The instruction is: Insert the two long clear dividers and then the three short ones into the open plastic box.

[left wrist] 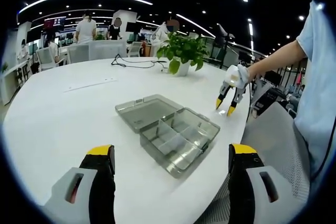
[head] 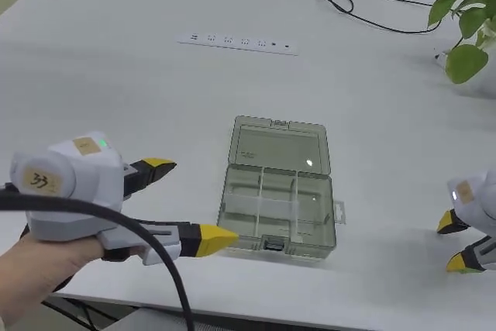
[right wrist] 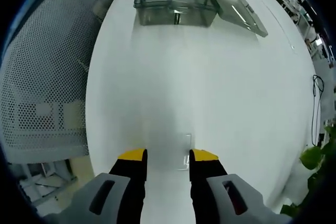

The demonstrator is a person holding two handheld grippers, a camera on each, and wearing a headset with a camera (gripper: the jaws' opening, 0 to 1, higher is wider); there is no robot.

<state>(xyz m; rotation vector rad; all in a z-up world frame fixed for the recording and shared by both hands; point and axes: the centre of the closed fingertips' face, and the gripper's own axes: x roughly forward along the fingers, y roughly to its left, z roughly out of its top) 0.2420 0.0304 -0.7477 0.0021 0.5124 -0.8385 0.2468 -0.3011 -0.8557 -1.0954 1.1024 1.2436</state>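
Observation:
The open smoky plastic box (head: 279, 207) sits on the white table with its lid (head: 279, 147) folded back flat. Clear dividers (head: 262, 201) stand inside and split it into compartments. My left gripper (head: 190, 203) hovers open just left of the box, its yellow fingertips (left wrist: 100, 153) wide apart with nothing between them. My right gripper (head: 457, 242) is far to the right near the table's front edge, and it is open. A short clear divider (right wrist: 182, 150) lies flat on the table between its jaws, close to one fingertip (right wrist: 203, 155).
A white power strip (head: 236, 42) lies behind the box, with a black cable (head: 364, 5) and a leafy plant (head: 469, 29) at the back right. A mesh chair (right wrist: 47, 77) stands off the table's edge. People stand far behind (left wrist: 86, 27).

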